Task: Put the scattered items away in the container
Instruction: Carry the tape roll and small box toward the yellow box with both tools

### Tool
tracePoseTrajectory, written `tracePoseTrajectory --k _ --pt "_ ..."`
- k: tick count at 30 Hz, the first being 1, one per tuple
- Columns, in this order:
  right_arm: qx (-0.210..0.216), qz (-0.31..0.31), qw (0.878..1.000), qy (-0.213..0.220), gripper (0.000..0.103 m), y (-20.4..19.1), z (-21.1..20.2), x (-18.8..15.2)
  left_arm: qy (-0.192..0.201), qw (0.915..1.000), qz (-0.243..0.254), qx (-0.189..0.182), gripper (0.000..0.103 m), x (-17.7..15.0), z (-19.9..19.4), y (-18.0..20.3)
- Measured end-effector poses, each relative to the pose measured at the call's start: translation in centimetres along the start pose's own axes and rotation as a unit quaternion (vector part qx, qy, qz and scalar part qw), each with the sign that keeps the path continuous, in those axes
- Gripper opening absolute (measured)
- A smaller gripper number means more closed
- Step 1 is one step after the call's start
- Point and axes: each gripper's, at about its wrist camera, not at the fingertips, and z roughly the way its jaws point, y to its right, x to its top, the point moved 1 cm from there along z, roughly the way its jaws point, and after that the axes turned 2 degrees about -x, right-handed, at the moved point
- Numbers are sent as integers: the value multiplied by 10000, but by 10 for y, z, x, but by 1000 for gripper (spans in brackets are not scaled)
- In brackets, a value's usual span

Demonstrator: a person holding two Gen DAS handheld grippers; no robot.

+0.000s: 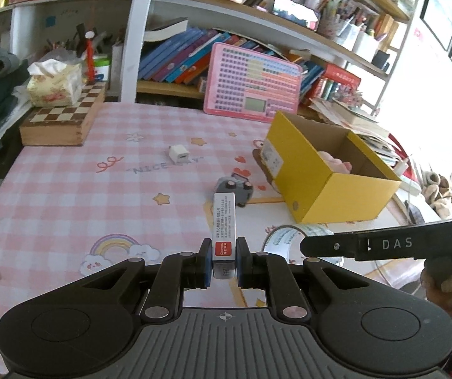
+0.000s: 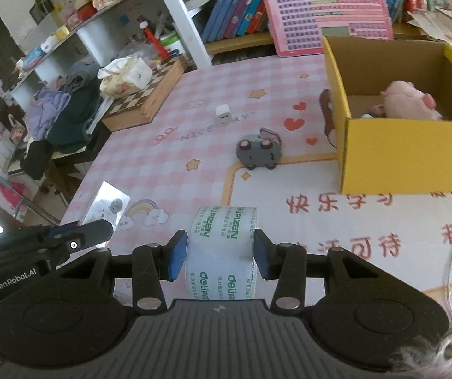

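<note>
Left gripper (image 1: 223, 257): its blue pads pinch a small silver box (image 1: 224, 221) at the lower centre of the left wrist view; the box points away from the camera, with a red label near the pads.
Right gripper (image 2: 220, 255): its pads press on both flat sides of a tape roll (image 2: 223, 246) at the lower centre of the right wrist view; the roll stands on its edge and the green print is readable.
Container (image 2: 399, 154): a yellow carton, open on top, at the right of the right wrist view; in the left wrist view it is at right of centre (image 1: 327, 170).
Pig (image 2: 410, 101): a pink plush toy that lies inside the container, against its near wall.
Toy car (image 2: 258, 153): grey, on the tablecloth, near the left side of the container but apart from it; in the left wrist view it is just behind the tip of the box (image 1: 235, 189).
Charger (image 2: 223, 113): a small white cube, in the middle of the cloth, well apart from the container.
Tablecloth (image 1: 68, 173): pink check with stars, hearts and a rainbow.
Chessboard (image 1: 65, 117): a wooden case in the upper left of the left wrist view, with a tissue pack (image 1: 55, 85) on it.
Shiny thing (image 2: 107, 203): in the lower left of the right wrist view, probably the box, but the glare makes it unclear.
</note>
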Motion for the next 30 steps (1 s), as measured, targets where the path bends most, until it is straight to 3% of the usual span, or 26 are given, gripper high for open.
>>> tracePoseTrajectory --k 30 --pt "-989 702 9920 362 42 34 -75 -65 -256 9929 667 -956 13 -16 5 58"
